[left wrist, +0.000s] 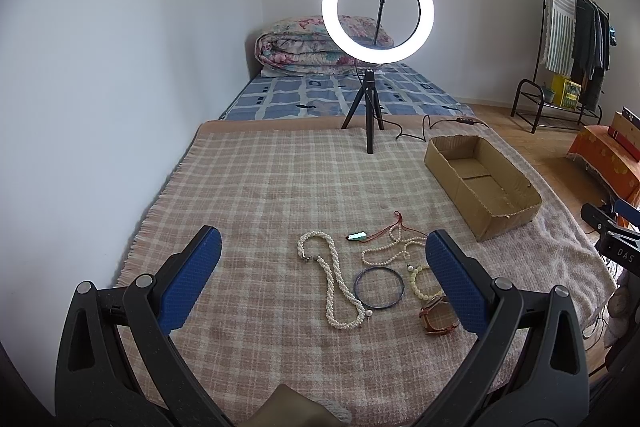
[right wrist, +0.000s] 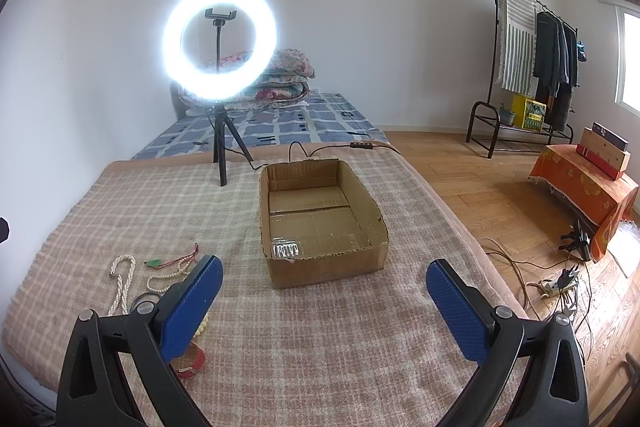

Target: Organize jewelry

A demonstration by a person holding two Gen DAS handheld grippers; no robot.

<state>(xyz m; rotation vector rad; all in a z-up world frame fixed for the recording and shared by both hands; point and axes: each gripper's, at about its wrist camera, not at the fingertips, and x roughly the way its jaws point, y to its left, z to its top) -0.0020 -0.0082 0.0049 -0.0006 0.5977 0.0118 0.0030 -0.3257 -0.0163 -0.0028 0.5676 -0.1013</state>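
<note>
Jewelry lies on a checked blanket (left wrist: 260,187). A thick twisted pearl necklace (left wrist: 332,279), a dark bangle (left wrist: 379,287), a thin pearl strand (left wrist: 390,251), a green pendant on a red cord (left wrist: 357,236), a pale bead bracelet (left wrist: 420,285) and a brown-strapped watch (left wrist: 434,319) lie close together. An open, empty cardboard box (left wrist: 480,183) stands to their right, also in the right wrist view (right wrist: 320,219). My left gripper (left wrist: 322,281) is open above the jewelry, holding nothing. My right gripper (right wrist: 322,301) is open and empty in front of the box; the jewelry (right wrist: 124,283) lies at its left.
A lit ring light on a tripod (left wrist: 376,15) stands at the blanket's far edge, its cable (left wrist: 432,125) behind the box. A bed with folded quilts (left wrist: 304,47) lies beyond. A clothes rack (right wrist: 532,59), an orange-covered stand (right wrist: 580,183) and floor cables (right wrist: 552,287) are at the right.
</note>
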